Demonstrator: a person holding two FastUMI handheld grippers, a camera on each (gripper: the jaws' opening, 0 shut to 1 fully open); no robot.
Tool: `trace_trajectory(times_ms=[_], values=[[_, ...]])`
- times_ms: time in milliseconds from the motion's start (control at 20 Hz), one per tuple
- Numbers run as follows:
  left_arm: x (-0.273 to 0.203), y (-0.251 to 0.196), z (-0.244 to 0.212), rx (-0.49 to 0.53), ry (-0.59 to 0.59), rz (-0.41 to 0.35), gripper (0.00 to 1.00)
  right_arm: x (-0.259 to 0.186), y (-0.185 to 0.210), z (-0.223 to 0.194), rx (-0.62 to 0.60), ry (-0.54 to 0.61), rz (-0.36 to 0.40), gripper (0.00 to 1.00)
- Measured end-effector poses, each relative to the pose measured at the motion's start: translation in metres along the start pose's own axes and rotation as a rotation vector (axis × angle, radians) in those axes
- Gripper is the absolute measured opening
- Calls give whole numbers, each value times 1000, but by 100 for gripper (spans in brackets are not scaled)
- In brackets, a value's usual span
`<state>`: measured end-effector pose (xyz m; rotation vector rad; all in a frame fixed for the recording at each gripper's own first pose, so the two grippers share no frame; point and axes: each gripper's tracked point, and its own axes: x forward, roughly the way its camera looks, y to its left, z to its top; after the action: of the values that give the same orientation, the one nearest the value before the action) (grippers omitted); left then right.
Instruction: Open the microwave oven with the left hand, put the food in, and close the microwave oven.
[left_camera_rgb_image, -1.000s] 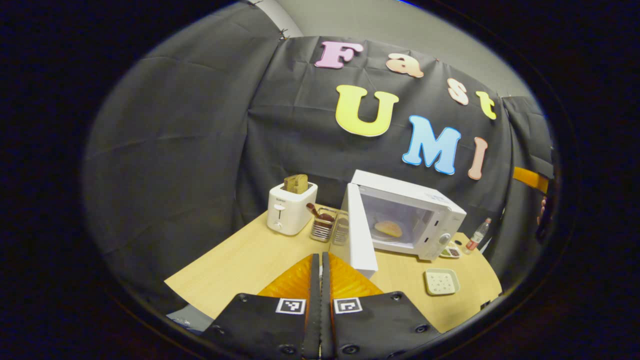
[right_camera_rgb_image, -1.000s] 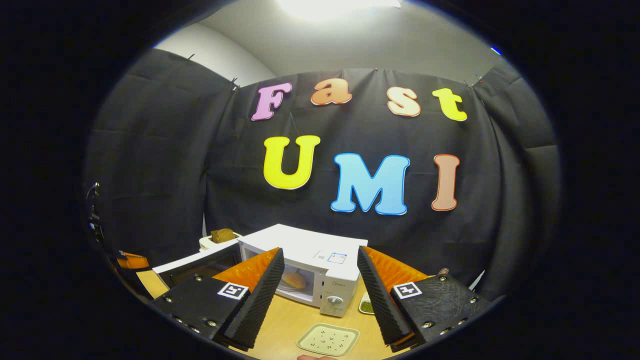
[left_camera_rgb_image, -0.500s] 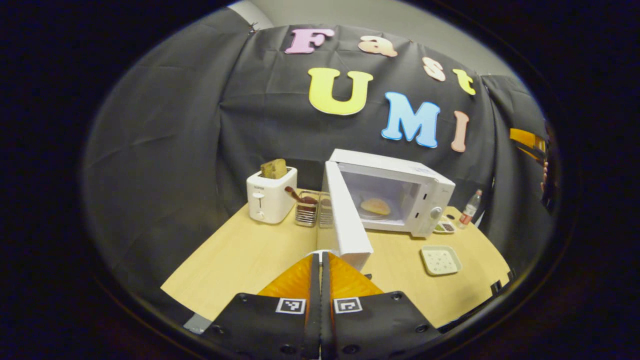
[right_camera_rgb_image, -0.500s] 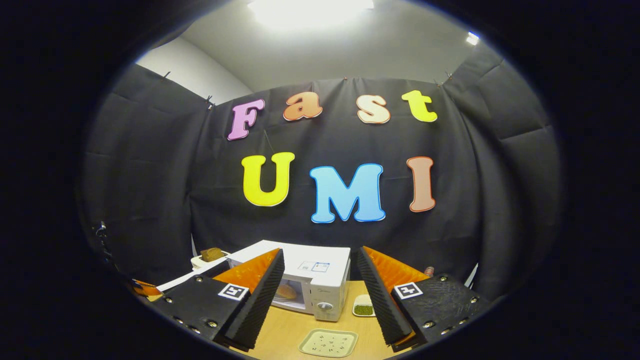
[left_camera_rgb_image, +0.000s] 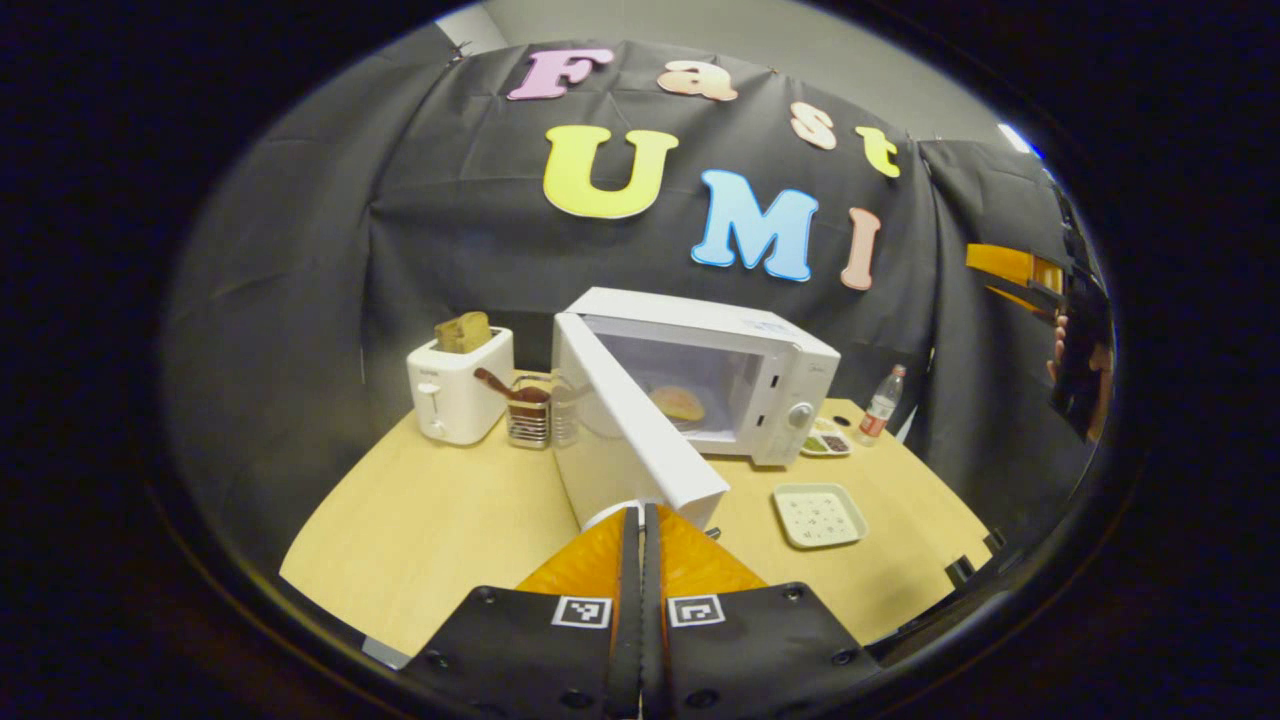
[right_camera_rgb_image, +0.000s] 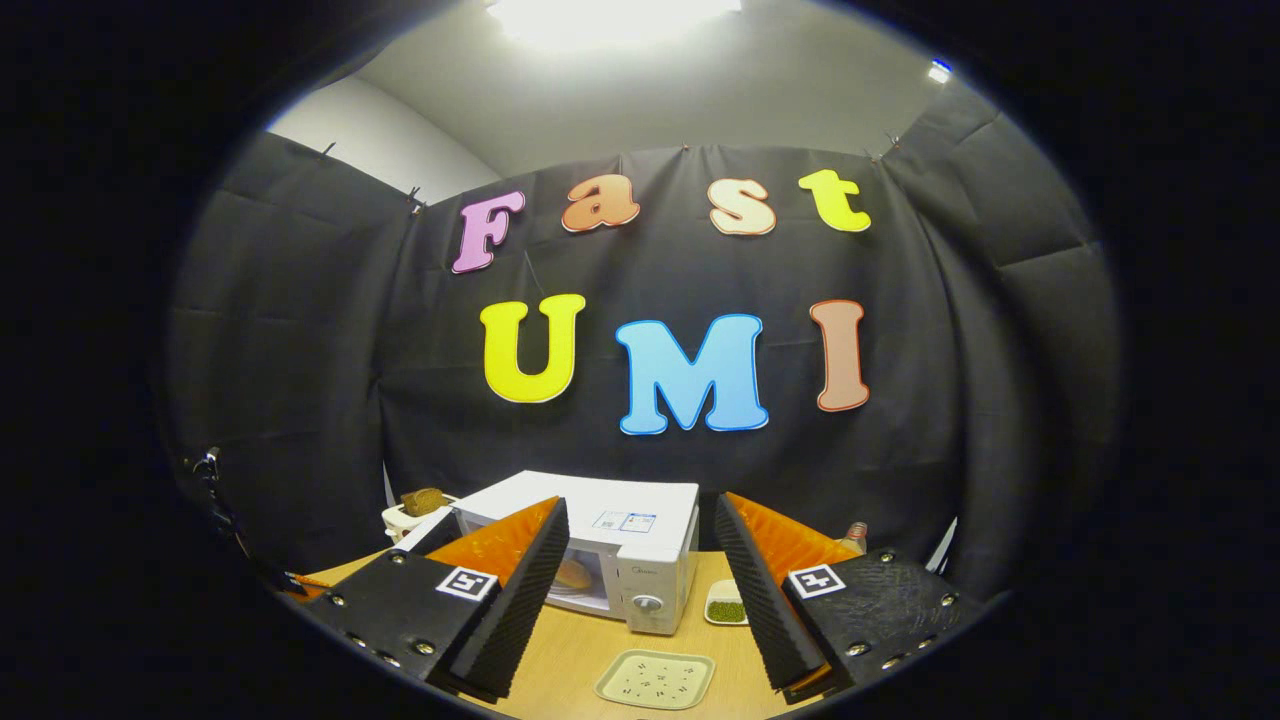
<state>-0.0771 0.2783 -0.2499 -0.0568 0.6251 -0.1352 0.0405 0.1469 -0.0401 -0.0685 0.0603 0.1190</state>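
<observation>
the microwave (left_camera_rgb_image: 745, 385) stands toward the far edge of the wooden table (left_camera_rgb_image: 450, 510), its door (left_camera_rgb_image: 625, 425) swung wide open toward the near side. the food (left_camera_rgb_image: 678, 404), a flat golden piece, lies inside the microwave on the plate there. in the left gripper view the left gripper (left_camera_rgb_image: 641, 520) has its two fingers pressed together with nothing between them, and their tips sit right at the free end of the open door; whether they touch it cannot be told.

in the right gripper view the right gripper (right_camera_rgb_image: 640, 560) is held with its fingers spread wide apart, holding nothing, up above the near edge of the table and facing the microwave (right_camera_rgb_image: 620, 545). the same gripper and the hand that holds it show at the far right of the left gripper view, well away from the table.

a small square dish (left_camera_rgb_image: 820, 514) lies empty on the table in front of the microwave's knob side. a toaster (left_camera_rgb_image: 460, 390) with bread in it stands near the far left corner, a wire basket (left_camera_rgb_image: 530, 415) between it and the door. a bottle (left_camera_rgb_image: 880, 405) stands near the far right edge, a little tray (left_camera_rgb_image: 828, 443) of food just beside the microwave.
</observation>
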Motion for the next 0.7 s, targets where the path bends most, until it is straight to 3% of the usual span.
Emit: trace_trajectory(times_ms=[700], values=[[80,-103,27,115,54,-155,7,-1,-60,1,18,-2,-71,90]])
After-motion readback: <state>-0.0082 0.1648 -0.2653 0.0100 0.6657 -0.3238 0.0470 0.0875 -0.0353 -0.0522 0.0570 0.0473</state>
